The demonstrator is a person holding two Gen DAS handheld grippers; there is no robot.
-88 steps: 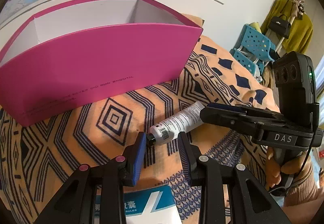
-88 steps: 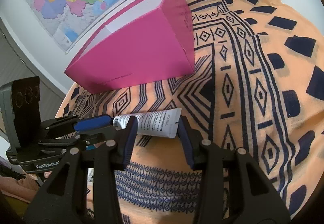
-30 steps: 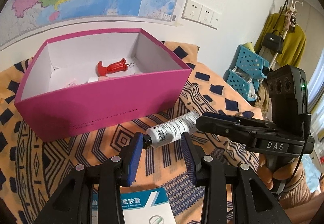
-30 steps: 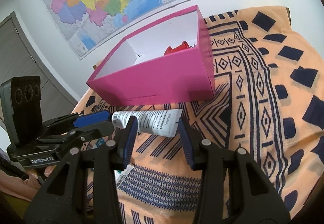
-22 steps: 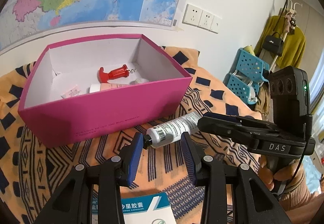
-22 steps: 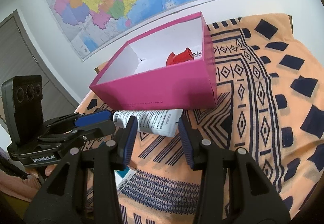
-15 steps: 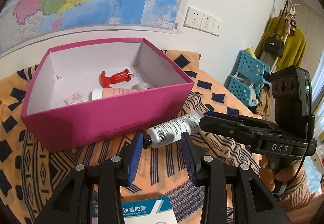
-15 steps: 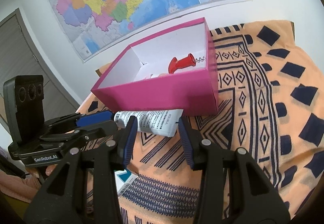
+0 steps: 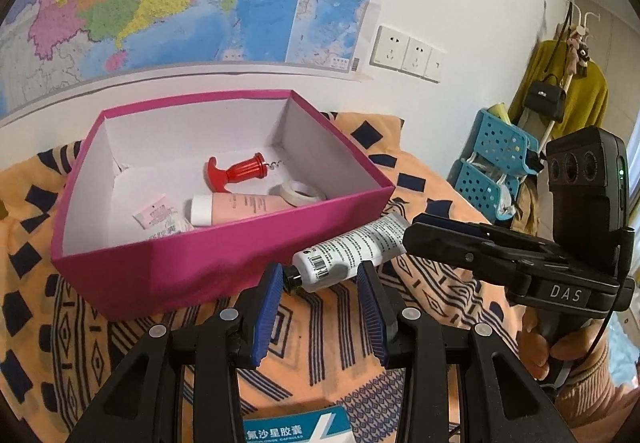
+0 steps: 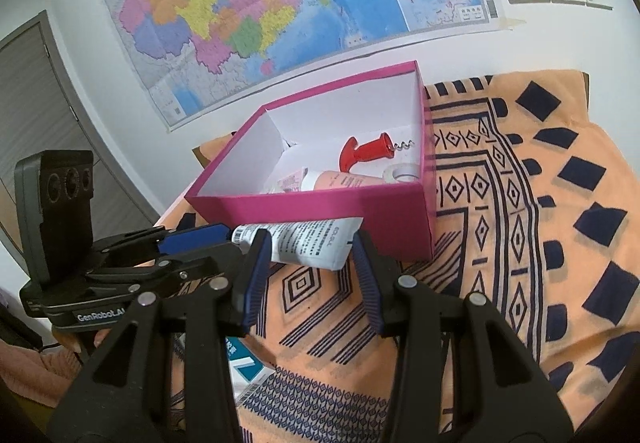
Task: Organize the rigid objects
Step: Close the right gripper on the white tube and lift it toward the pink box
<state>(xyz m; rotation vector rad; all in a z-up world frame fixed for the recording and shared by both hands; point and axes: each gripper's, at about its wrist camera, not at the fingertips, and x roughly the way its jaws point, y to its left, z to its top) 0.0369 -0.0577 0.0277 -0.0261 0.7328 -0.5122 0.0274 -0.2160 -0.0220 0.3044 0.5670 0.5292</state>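
**Tube held up by both grippers, right in front of the pink box**

Left wrist cam: the left gripper (image 9: 320,269) has its blue pads closed in on the cap end of the white tube (image 9: 352,247). The black cap sits against one pad and the tube's shoulder against the other, so it looks pinched, not loose. The tube runs off up and to the right, and its flat end disappears behind the right gripper (image 9: 416,231). It's outside the pink box (image 9: 200,271), just in front of the near wall and clear of the orange patterned cloth (image 9: 320,343). Inside the box are a red corkscrew (image 9: 236,173), a pink tube (image 9: 240,207), a roll of tape (image 9: 302,193) and a small sachet (image 9: 156,215). A blue and white medicine carton (image 9: 288,427) lies on the cloth at the bottom edge.

Right wrist cam: same deal from the other side. The right gripper's pads are clamped on the crimped end of the white tube (image 10: 316,241), one on each edge. The cap end reaches over to the left gripper's blue pad (image 10: 196,235). The box (image 10: 320,211) is right behind the tube, and there's a map (image 10: 280,3) on the wall.
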